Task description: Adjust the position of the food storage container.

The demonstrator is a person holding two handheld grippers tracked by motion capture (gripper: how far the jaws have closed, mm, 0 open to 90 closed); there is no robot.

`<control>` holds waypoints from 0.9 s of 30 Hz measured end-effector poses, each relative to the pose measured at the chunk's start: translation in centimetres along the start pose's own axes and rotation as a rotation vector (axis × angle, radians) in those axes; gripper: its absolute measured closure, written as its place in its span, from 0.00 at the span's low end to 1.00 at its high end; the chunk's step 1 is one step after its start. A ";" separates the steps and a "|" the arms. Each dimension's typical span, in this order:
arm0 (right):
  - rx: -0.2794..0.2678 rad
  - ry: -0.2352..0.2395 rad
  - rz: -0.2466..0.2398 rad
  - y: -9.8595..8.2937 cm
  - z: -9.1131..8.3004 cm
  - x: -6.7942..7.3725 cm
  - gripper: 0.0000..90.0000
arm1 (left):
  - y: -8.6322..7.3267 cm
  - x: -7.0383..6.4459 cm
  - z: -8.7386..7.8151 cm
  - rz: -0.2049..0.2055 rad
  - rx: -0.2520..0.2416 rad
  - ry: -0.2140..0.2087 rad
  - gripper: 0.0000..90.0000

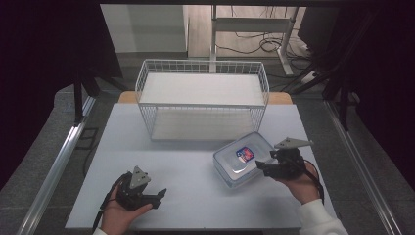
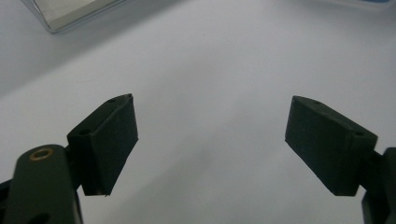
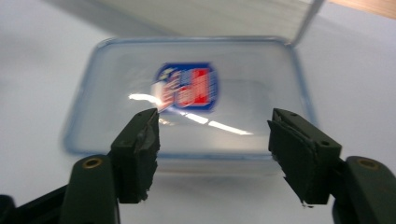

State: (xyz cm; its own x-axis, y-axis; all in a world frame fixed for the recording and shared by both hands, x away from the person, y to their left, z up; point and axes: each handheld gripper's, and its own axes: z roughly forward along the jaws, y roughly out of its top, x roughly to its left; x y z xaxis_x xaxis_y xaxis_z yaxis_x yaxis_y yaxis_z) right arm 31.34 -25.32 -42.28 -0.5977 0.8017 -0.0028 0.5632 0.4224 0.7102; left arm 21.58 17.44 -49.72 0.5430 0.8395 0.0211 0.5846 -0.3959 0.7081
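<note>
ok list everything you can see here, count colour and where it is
plastic container: 1, clear with a blue-edged lid and a red and blue label, right part of the table, in front of the right gripper
wire basket: 1, white, back middle of the table
table: 1, white top, centre of the high view
desk frame: 1, white, on the floor behind the table
cables: several, dark, on the floor at the back
left gripper: 1, black, jaws open over bare table, front left
right gripper: 1, black, jaws open, facing the container's near edge
hands: 2, one on each gripper, bottom edge
</note>
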 end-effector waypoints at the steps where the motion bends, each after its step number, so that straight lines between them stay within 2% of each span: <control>1: 0.006 -0.010 0.017 0.9 0.4 -1.1 0.41 | 0.0 0.0 0.1 0.005 0.002 0.001 0.19; 2: 0.006 -0.010 0.017 0.9 0.4 -1.1 0.41 | 0.0 0.1 0.1 0.011 0.008 0.005 0.19; 4: 0.023 -0.020 0.054 1.9 1.2 -2.8 0.45 | -0.1 0.2 0.3 0.015 0.014 0.016 0.19; 6: 0.034 -0.025 0.060 2.1 1.6 -3.3 0.46 | -0.2 0.4 0.3 0.015 0.019 0.024 0.19; 7: 0.054 -0.030 0.067 2.4 2.4 -4.2 0.49 | -0.3 0.4 0.2 0.009 0.016 0.028 0.19; 11: 0.076 -0.047 0.082 2.4 3.1 -5.2 0.54 | -0.3 0.3 0.2 0.015 0.015 0.031 0.19; 13: 0.085 -0.060 0.092 2.4 3.4 -6.1 0.62 | -0.3 0.2 0.2 0.027 0.022 0.037 0.19; 17: 0.106 -0.080 0.093 2.4 3.8 -7.2 0.74 | -0.3 0.1 0.3 0.026 0.018 0.041 0.19; 21: 0.154 -0.096 0.086 2.2 4.8 -8.1 0.91 | -0.3 0.0 0.2 0.034 0.019 0.041 0.19; 22: 0.154 -0.096 0.086 2.2 4.8 -8.1 0.91 | -0.3 -0.1 0.2 0.036 0.019 0.041 0.19; 24: 0.185 -0.096 0.079 2.1 5.4 -8.5 0.98 | -0.3 -0.1 0.2 0.039 0.023 0.041 0.19; 27: 0.202 -0.088 0.069 2.0 5.7 -8.6 0.98 | -0.4 0.0 0.2 0.035 0.023 0.042 0.19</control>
State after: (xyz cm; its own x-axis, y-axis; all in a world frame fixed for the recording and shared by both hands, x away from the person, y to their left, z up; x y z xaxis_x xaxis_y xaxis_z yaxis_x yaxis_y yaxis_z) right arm 40.85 -28.93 -44.88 -0.5065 0.8618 -0.0271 0.7090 0.4342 0.5556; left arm 21.48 17.49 -50.13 0.5377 0.8397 0.0752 0.5797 -0.4330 0.6903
